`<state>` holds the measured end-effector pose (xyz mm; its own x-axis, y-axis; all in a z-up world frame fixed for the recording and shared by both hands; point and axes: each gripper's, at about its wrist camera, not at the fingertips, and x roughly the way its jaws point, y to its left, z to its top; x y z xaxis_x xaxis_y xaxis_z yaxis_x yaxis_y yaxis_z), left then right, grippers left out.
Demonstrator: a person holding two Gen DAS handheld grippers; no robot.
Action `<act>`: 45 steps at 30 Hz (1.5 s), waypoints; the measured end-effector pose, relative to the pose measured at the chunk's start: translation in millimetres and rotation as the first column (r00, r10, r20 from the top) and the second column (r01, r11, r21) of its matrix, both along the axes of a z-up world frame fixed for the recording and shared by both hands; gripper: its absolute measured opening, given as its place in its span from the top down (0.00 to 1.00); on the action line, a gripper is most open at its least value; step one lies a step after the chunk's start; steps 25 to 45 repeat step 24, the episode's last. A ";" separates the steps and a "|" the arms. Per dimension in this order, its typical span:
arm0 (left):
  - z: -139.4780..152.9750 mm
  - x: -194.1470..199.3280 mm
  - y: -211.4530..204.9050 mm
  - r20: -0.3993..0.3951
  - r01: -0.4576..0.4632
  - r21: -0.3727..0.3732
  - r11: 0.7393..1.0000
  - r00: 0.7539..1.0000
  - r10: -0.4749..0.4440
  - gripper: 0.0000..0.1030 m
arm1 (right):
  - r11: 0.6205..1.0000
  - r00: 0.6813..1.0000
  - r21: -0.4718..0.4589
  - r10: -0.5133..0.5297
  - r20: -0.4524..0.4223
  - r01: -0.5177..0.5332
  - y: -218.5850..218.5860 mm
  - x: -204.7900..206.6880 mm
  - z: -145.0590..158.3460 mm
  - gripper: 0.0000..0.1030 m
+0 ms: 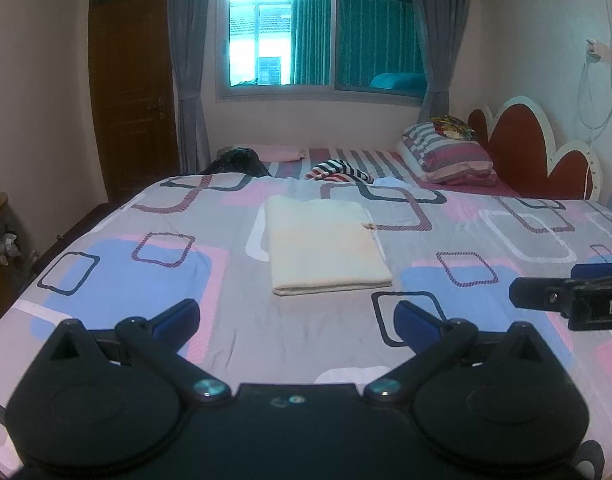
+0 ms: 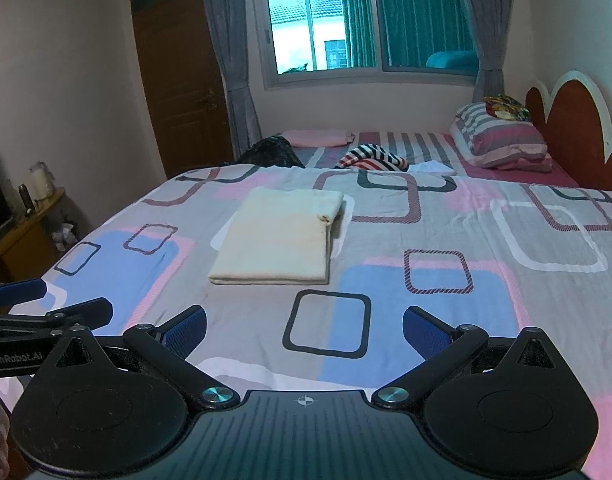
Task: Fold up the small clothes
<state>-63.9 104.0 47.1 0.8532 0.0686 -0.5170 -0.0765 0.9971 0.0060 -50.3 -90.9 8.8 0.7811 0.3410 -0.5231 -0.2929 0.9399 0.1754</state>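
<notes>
1. Left wrist view: the left gripper has its jaws spread wide and they hold nothing. It hangs above the bedspread.
2. Straight ahead of the open jaws, a little beyond the fingertips and apart from them, lies the cream cloth, folded into a flat rectangle on the bedspread.
3. To the right of these jaws, the right gripper comes into the picture from the edge. Only its side shows here, so from this view I cannot tell how its jaws stand.
4. Far beyond the cloth I see a striped garment, a dark bundle and a striped pillow.
5. Right wrist view: the right gripper also has its jaws wide apart and empty, above the bedspread.
6. The cream cloth lies ahead of these jaws and slightly to the left, not touching them.
7. The left gripper shows to the left of these jaws.
</notes>
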 end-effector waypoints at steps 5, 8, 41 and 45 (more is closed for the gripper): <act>0.9 0.5 -1.5 0.001 0.005 0.007 1.000 1.000 -0.005 0.00 | 1.000 1.000 0.004 -0.002 0.002 0.002 -0.7 0.0 0.2 0.00; 1.3 0.9 -1.3 -0.006 0.003 -0.002 1.000 1.000 -0.003 0.00 | 1.000 1.000 0.004 -0.005 0.003 0.005 -2.3 0.2 1.0 0.00; -0.1 -0.6 -1.7 0.017 0.016 0.038 0.999 1.000 -0.017 0.01 | 1.000 1.000 0.008 -0.012 0.003 0.012 -4.6 -1.9 1.8 0.00; -0.1 -0.6 -1.7 0.017 0.016 0.038 0.999 1.000 -0.017 0.01 | 1.000 1.000 0.008 -0.012 0.003 0.012 -4.6 -1.9 1.8 0.00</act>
